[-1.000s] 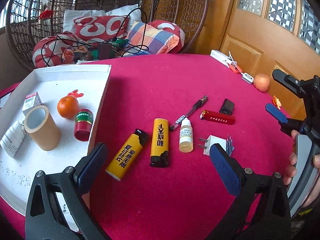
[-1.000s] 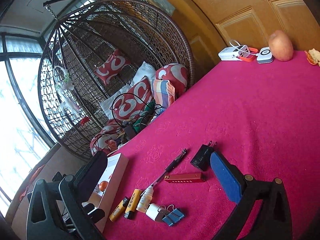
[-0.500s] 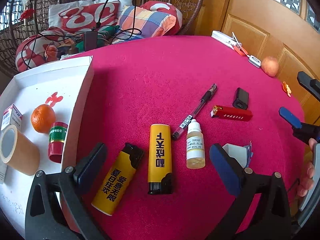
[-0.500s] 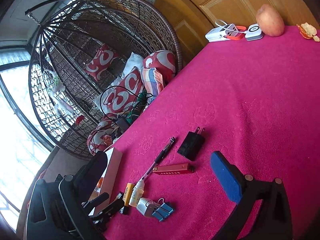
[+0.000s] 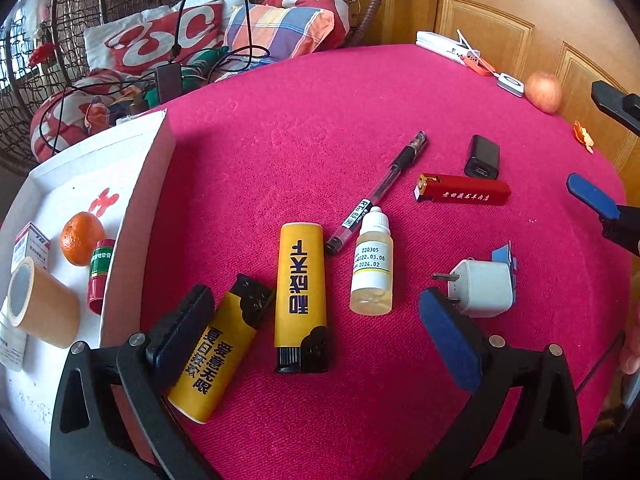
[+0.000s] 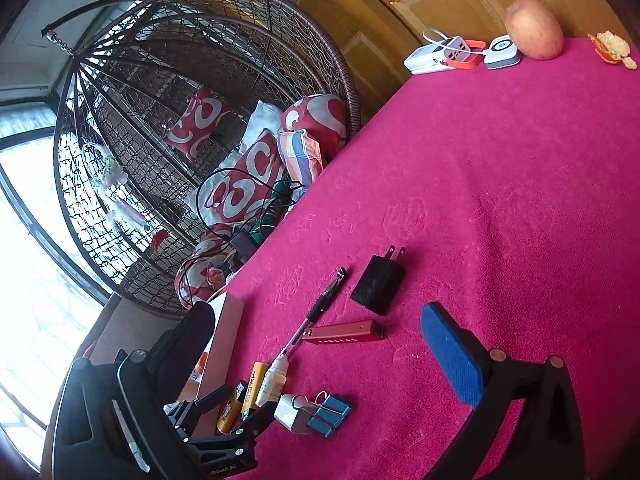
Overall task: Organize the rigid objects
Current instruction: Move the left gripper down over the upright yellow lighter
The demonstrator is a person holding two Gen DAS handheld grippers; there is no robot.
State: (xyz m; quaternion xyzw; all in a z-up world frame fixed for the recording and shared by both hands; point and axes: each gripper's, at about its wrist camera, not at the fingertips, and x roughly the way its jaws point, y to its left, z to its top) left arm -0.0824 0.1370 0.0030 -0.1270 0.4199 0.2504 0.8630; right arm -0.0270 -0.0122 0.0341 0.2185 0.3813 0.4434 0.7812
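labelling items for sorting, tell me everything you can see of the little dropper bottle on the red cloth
The dropper bottle is small, clear plastic with a white screw cap and nozzle, holding pale yellow liquid. A white label carries printed numbers, dates included. It lies flat on the red tablecloth, cap pointing away from the left gripper, between the upright-lettered yellow lighter and the white plug adapter. Its cap sits right by the pen; whether they touch is unclear. Nothing grips it.
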